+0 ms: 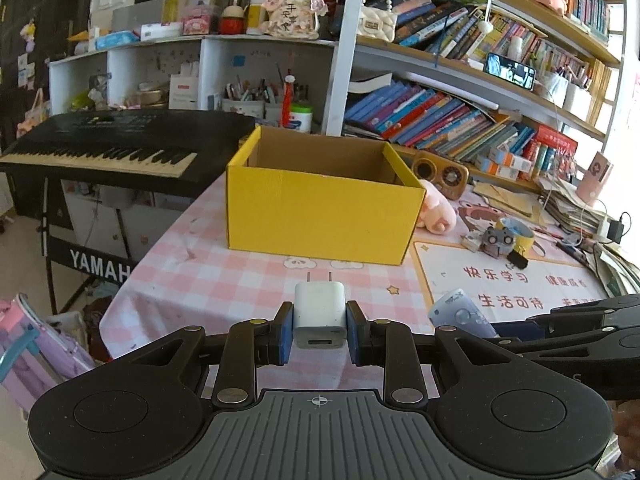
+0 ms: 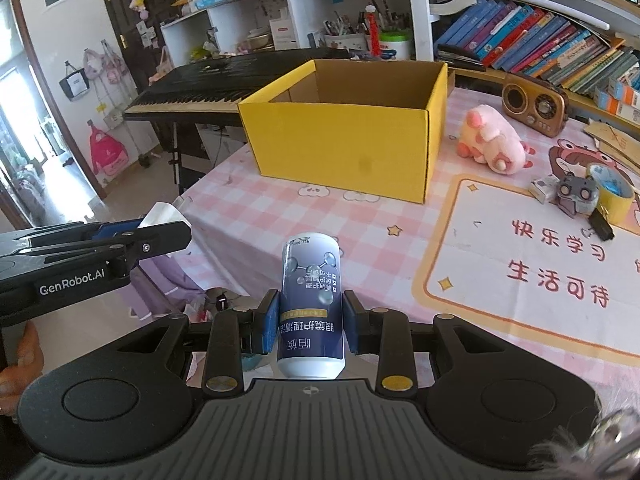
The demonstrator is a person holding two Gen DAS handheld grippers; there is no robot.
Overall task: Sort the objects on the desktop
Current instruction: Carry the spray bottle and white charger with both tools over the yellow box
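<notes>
Bright daylight, overexposed glare at window [image 1: 630,92] on the right edge, blown-out doorway [image 2: 16,92] far left, soft faint shadows on checked tablecloth [image 1: 192,280], strong fisheye bending of bookshelf [image 1: 500,40], dark vignetted corners, centre sharp, edges soft.

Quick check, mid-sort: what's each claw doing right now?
Left claw: closed on the small white plastic USB charger plug.
Right claw: closed on the blue-and-white cylindrical bottle.
</notes>
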